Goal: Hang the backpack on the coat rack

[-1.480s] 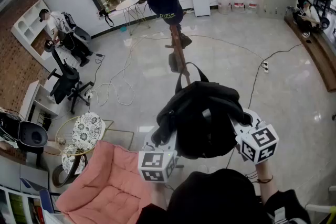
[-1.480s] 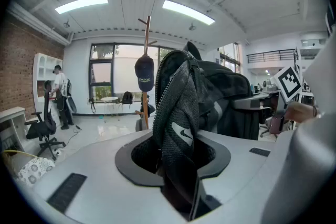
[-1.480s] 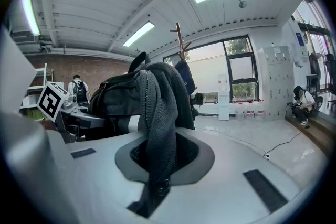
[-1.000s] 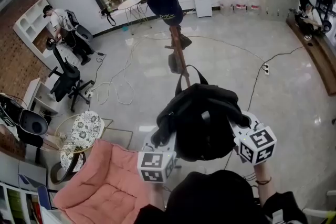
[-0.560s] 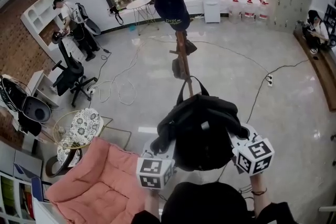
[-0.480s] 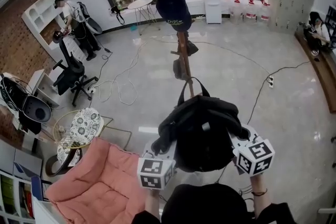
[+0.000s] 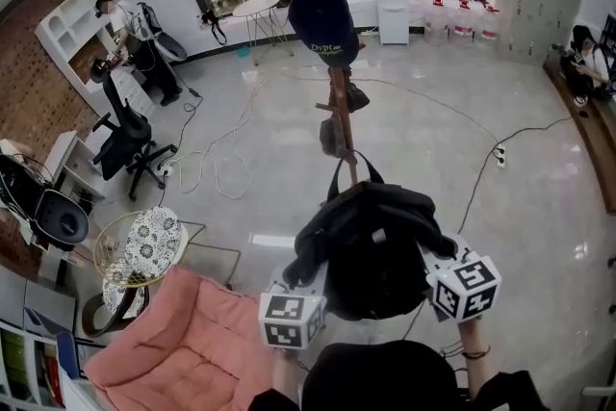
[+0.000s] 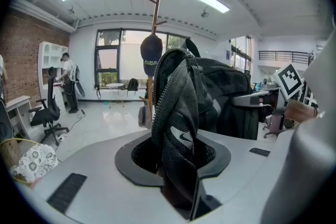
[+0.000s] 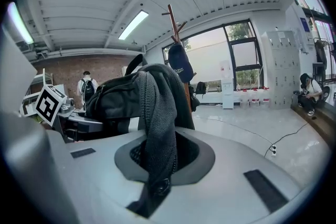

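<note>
- A white swoosh point(image 8: 181, 137) marks the backpack point(image 7: 371, 245) strap pinched by the fingers of your left gripper point(image 8: 178, 176).
- Your right gripper point(image 9: 157, 176) has its fingers pinching another strap; both grippers point toward the coat rack point(image 7: 339, 106).

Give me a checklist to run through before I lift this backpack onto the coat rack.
1. Left gripper grip: ok, its jaws clamp a mesh strap of the backpack.
2. Right gripper grip: ok, its jaws are shut on the other strap.
3. Handle loop free: ok, it stands up toward the coat rack.
4. Free peg: ok, bare pegs show above the cap.
5. Floor ahead: cannot tell, the backpack hides it; cables lie off to the left.
</note>
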Demonstrator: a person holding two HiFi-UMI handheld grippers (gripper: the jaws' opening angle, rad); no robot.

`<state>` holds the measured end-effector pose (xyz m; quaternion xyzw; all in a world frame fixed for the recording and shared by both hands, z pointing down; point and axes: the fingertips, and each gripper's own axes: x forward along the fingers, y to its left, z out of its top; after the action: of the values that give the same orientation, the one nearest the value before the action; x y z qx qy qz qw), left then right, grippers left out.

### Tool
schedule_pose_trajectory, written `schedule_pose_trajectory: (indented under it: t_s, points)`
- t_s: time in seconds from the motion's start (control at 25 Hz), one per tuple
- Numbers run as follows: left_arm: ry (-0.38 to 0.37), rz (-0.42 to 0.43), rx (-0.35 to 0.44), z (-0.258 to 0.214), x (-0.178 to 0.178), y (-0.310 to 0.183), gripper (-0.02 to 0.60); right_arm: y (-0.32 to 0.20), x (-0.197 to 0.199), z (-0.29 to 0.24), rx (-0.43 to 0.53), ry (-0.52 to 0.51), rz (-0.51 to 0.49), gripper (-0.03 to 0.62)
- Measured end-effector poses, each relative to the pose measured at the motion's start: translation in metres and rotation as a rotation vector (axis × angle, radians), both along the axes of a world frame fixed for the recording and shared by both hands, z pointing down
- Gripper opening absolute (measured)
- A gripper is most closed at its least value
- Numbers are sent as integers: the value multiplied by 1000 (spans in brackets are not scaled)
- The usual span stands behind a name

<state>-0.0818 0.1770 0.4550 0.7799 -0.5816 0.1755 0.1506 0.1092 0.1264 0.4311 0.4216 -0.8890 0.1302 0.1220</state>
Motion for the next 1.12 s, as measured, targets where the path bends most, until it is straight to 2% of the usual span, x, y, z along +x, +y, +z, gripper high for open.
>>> schedule_pose_trajectory:
  t_s: [0.52, 1.12]
  points:
    - [10, 57, -34, 12, -36, -111, 135, -97, -33, 10, -24, 4, 70, 29]
    - [4, 123, -41, 23, -52, -189, 135, -165, -48, 24, -43, -9, 146, 29]
